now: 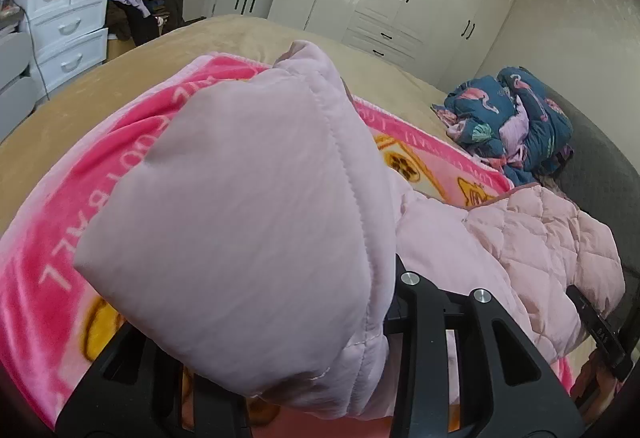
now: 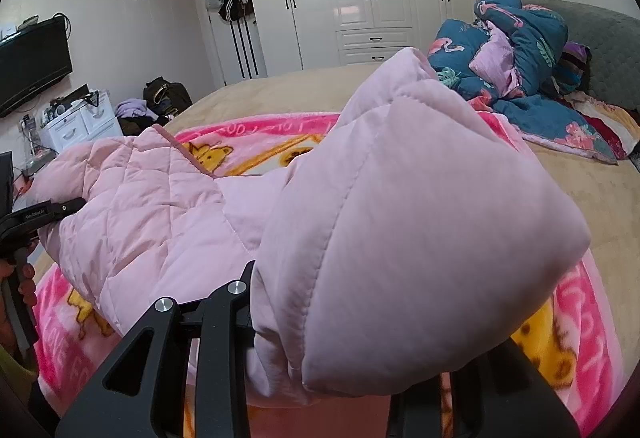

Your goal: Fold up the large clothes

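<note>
Both claws are working the pink quilted jacket point(image 1: 532, 238) at once here. The left claw point(image 1: 384, 322) is clamped onto a smooth padded end of it, probably a sleeve, and that fabric is draping back over the fingers and filling the left wrist view. The right claw point(image 2: 256, 326) is doing the same on its side, jaws pinched on the other padded end, cloth bulging up in front of the lens.

The key relation: the jacket's quilted body is stretching between the two claws, its long axis running across from one to the other, sagging onto the pink blanket point(image 1: 120, 174) spread over the bed point(image 1: 224, 38). Each claw is sitting at an end, neither nearer the middle, so I'm judging the coming fold to depend on bringing the two ends together or laying them over the body.

Writing: the blanket's border is showing white letters, seemingly "FOOTBALL", and in the right wrist view a fragment like "LOVE". The left claw's body, seen from the right wrist, is carrying a small white brand mark too small to read.
</note>
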